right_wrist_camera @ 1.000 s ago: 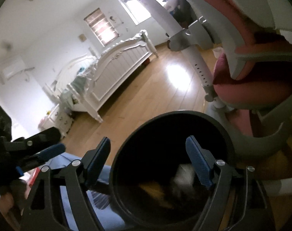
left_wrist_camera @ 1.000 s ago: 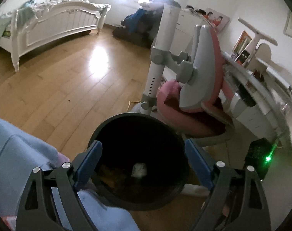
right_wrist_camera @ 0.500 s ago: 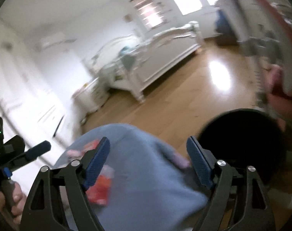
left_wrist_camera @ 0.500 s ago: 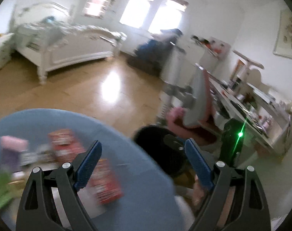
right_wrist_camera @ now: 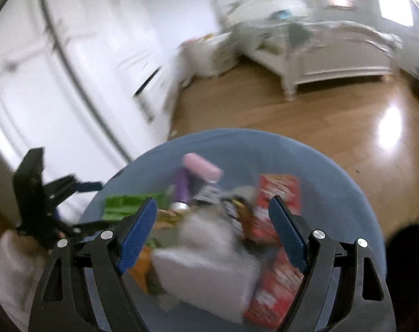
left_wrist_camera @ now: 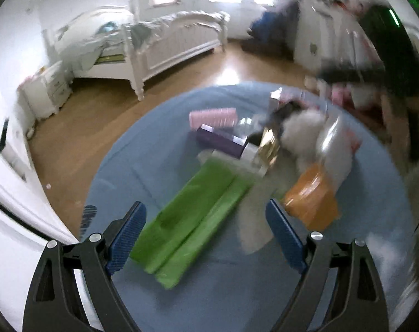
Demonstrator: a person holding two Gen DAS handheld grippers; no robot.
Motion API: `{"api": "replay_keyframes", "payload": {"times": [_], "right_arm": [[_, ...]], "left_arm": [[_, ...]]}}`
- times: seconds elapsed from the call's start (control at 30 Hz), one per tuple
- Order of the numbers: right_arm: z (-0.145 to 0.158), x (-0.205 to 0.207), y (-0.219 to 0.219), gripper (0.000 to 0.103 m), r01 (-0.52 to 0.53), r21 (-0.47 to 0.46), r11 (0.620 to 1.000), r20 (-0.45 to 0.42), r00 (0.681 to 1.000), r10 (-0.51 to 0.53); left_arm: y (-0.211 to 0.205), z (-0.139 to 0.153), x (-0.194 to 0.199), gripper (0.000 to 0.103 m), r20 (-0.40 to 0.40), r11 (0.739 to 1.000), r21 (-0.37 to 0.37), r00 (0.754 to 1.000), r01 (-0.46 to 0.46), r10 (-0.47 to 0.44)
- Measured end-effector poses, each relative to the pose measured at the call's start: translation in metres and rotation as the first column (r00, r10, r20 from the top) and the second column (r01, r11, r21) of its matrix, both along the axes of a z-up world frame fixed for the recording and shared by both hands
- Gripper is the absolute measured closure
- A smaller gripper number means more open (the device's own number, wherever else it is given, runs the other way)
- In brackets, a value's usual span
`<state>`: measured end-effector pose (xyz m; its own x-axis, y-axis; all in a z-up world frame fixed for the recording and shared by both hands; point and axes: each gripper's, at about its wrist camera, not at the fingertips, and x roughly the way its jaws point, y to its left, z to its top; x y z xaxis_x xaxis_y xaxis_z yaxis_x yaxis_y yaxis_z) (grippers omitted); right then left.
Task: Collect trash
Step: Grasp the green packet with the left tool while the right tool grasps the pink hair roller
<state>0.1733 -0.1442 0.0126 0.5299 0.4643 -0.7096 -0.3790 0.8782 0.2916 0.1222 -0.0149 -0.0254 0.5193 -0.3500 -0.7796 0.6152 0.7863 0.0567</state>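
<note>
Both hand-held grippers, left (left_wrist_camera: 205,228) and right (right_wrist_camera: 213,228), stand apart and empty above the blue table (left_wrist_camera: 143,149). Trash lies piled there: green wrapper (left_wrist_camera: 193,215), orange packet (left_wrist_camera: 310,196), red box (right_wrist_camera: 278,191). Recommended: take one item at its edge, clear of the neighbours.

Trash pile (left_wrist_camera: 264,149) sits on round table (left_wrist_camera: 159,138), seemingly mid-table.

Bed: we see a white bed (left_wrist_camera: 165,41) with rumpled bedding, by the far wall.
Nightstand: we find a white nightstand (left_wrist_camera: 47,88) beside it.
Floor: we note glossy wooden floor (right_wrist_camera: 306,116).
</note>
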Motion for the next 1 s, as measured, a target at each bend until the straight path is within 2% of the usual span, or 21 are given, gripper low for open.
{"api": "replay_keyframes", "payload": {"times": [0.03, 0.13, 0.27, 0.37, 0.47, 0.53, 0.57, 0.6, 0.63, 0.67, 0.73, 0.8, 0.87, 0.93, 1.0], "right_arm": [[0.0, 0.014, 0.018, 0.023, -0.045, -0.043, 0.998, -0.007, 0.999, 0.045], [-0.009, 0.047, 0.051, 0.036, -0.126, -0.151, 0.981, -0.055, 0.991, 0.119], [-0.032, 0.091, 0.089, 0.047, -0.185, -0.326, 0.927, -0.112, 0.981, 0.156], [-0.053, 0.114, 0.107, 0.047, -0.251, -0.421, 0.871, -0.189, 0.964, 0.187], [-0.069, 0.124, 0.121, 0.047, -0.322, -0.421, 0.848, -0.247, 0.94, 0.234], [-0.077, 0.129, 0.131, 0.047, -0.336, -0.454, 0.825, -0.256, 0.936, 0.24], [-0.081, 0.131, 0.133, 0.049, -0.341, -0.458, 0.821, -0.261, 0.934, 0.242], [-0.085, 0.133, 0.135, 0.053, -0.345, -0.45, 0.824, -0.269, 0.932, 0.244], [-0.085, 0.134, 0.136, 0.062, -0.346, -0.422, 0.838, -0.27, 0.93, 0.249], [-0.084, 0.134, 0.136, 0.071, -0.349, -0.403, 0.846, -0.278, 0.927, 0.25], [-0.081, 0.129, 0.136, 0.073, -0.338, -0.414, 0.845, -0.265, 0.933, 0.243], [-0.074, 0.122, 0.136, 0.074, -0.315, -0.378, 0.871, -0.244, 0.941, 0.234], [-0.057, 0.112, 0.129, 0.073, -0.266, -0.312, 0.912, -0.199, 0.957, 0.211], [-0.034, 0.099, 0.113, 0.073, -0.207, -0.224, 0.952, -0.14, 0.974, 0.179], [-0.007, 0.079, 0.095, 0.073, -0.154, -0.11, 0.982, -0.067, 0.987, 0.147]], "left_arm": [[0.004, -0.004, 0.003, 0.016, -0.001, 1.0, 0.017, 1.0, 0.019, -0.019], [0.004, -0.018, 0.014, 0.016, -0.006, 0.993, 0.095, 0.997, 0.077, -0.076], [0.005, -0.037, 0.022, 0.016, -0.043, 0.98, 0.15, 0.991, 0.13, -0.125], [0.007, -0.039, 0.029, 0.015, -0.054, 0.982, 0.124, 0.989, 0.141, -0.135], [0.007, -0.039, 0.035, 0.015, -0.068, 0.984, 0.089, 0.987, 0.153, -0.147], [0.006, -0.04, 0.039, 0.018, -0.079, 0.984, 0.075, 0.985, 0.159, -0.153], [0.005, -0.039, 0.04, 0.024, -0.082, 0.985, 0.068, 0.985, 0.157, -0.151], [0.004, -0.038, 0.043, 0.03, -0.089, 0.986, 0.056, 0.985, 0.156, -0.15], [0.003, -0.038, 0.044, 0.04, -0.093, 0.989, 0.038, 0.986, 0.143, -0.139], [0.003, -0.038, 0.045, 0.044, -0.084, 0.991, 0.038, 0.989, 0.126, -0.122], [0.002, -0.038, 0.046, 0.048, -0.078, 0.994, 0.042, 0.992, 0.099, -0.095], [0.004, -0.035, 0.044, 0.053, -0.06, 0.996, 0.033, 0.995, 0.078, -0.076], [0.011, -0.031, 0.043, 0.072, -0.049, 0.999, -0.001, 0.998, 0.045, -0.045], [0.02, -0.026, 0.047, 0.076, -0.072, 0.998, -0.064, 0.997, -0.005, 0.001], [0.025, -0.02, 0.04, 0.076, -0.051, 0.995, -0.092, 0.998, -0.042, 0.038]]}}
